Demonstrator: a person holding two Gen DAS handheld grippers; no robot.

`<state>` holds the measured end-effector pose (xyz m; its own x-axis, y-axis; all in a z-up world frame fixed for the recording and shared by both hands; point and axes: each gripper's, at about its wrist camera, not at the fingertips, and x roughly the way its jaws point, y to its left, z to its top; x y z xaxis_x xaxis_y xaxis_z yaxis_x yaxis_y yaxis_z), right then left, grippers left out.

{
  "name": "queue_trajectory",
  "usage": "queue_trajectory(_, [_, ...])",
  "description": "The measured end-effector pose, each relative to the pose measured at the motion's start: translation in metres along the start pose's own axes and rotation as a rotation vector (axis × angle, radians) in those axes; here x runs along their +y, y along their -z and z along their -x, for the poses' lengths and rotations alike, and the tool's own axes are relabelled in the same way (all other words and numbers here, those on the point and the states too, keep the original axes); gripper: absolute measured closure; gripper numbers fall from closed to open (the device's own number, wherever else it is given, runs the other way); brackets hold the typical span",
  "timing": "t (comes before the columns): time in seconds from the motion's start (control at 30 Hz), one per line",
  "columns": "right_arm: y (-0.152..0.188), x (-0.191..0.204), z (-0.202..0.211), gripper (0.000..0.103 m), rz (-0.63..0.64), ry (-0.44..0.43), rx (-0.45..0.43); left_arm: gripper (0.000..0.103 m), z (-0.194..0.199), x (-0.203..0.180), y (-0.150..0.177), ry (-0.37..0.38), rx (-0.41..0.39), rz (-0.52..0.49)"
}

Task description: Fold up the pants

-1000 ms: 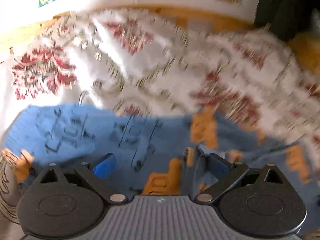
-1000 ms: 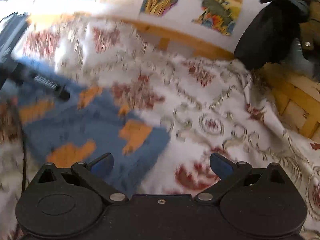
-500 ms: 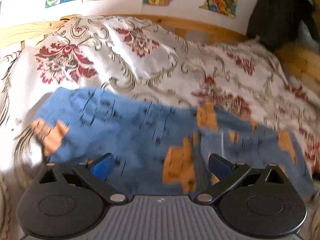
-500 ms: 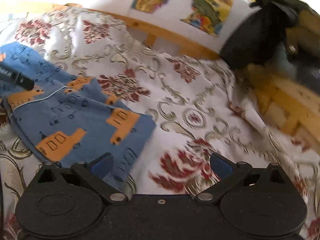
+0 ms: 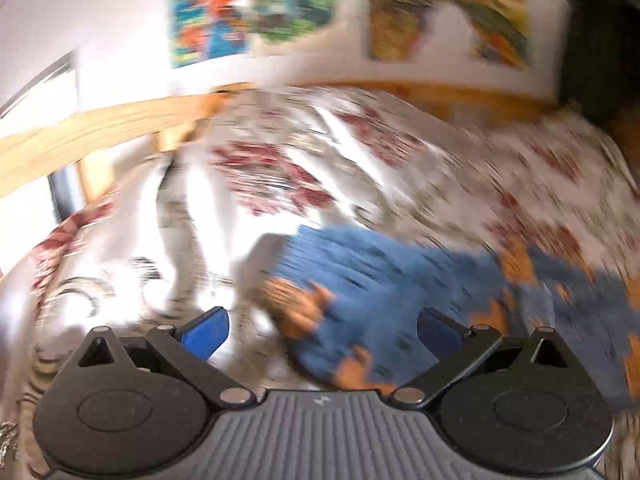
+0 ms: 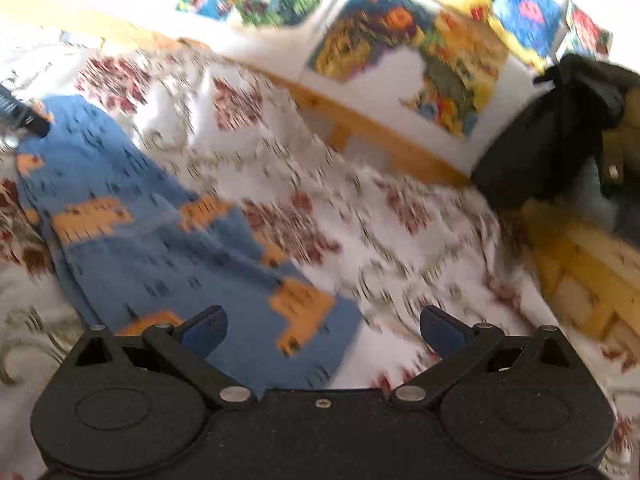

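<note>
Blue pants (image 5: pixel 400 280) with orange patches lie flat on a white bedspread (image 5: pixel 360 152) patterned with red flowers. In the left wrist view they spread from the centre to the right edge, and my left gripper (image 5: pixel 320 330) hangs open above their near left end, nothing between its blue pads. The right wrist view shows the same pants (image 6: pixel 160 248) running from upper left down to the centre. My right gripper (image 6: pixel 322 328) is open over their near right corner, empty. Both views are motion-blurred.
A wooden bed frame (image 5: pixel 100 136) borders the bedspread at the back, with colourful posters (image 6: pixel 408 48) on the white wall behind. A black bag (image 6: pixel 560 128) sits at the right by wooden slats (image 6: pixel 588 276). A dark object (image 6: pixel 24 116) pokes in at the left edge.
Both cameras have swung, and the frames are now blurred. In the left view the pants have slid from centre to lower right. In the right view they reach further up and left.
</note>
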<state>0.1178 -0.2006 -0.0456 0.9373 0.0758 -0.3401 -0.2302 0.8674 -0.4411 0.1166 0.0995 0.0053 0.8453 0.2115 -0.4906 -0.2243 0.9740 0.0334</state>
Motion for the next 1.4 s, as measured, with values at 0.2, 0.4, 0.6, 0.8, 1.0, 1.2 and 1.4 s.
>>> queue_trajectory(0.2, [-0.031, 0.037, -0.017, 0.001, 0.061, -0.067, -0.027, 0.026, -0.024, 0.035, -0.022, -0.004, 0.005, 0.194])
queue_trajectory(0.4, [-0.04, 0.08, -0.036, 0.001, 0.127, -0.113, -0.004, 0.062, -0.035, 0.008, -0.023, -0.001, 0.015, 0.054])
queue_trajectory(0.6, [-0.027, 0.098, -0.041, 0.001, 0.193, -0.091, -0.017, 0.063, -0.029, -0.046, -0.007, -0.054, -0.051, -0.32])
queue_trajectory(0.8, [-0.026, 0.091, -0.045, 0.001, 0.144, -0.117, -0.007, 0.064, -0.028, -0.07, 0.003, -0.032, -0.082, -0.435])
queue_trajectory(1.0, [-0.025, 0.093, -0.044, 0.001, 0.143, -0.114, -0.008, 0.055, -0.047, -0.017, -0.014, -0.025, 0.065, -0.124])
queue_trajectory(1.2, [-0.024, 0.092, -0.045, 0.001, 0.13, -0.121, -0.003, 0.028, -0.063, 0.046, -0.025, 0.233, 0.17, 0.222])
queue_trajectory(1.4, [-0.025, 0.09, -0.046, 0.001, 0.124, -0.124, 0.0, 0.001, -0.084, 0.053, -0.029, 0.41, 0.256, 0.261])
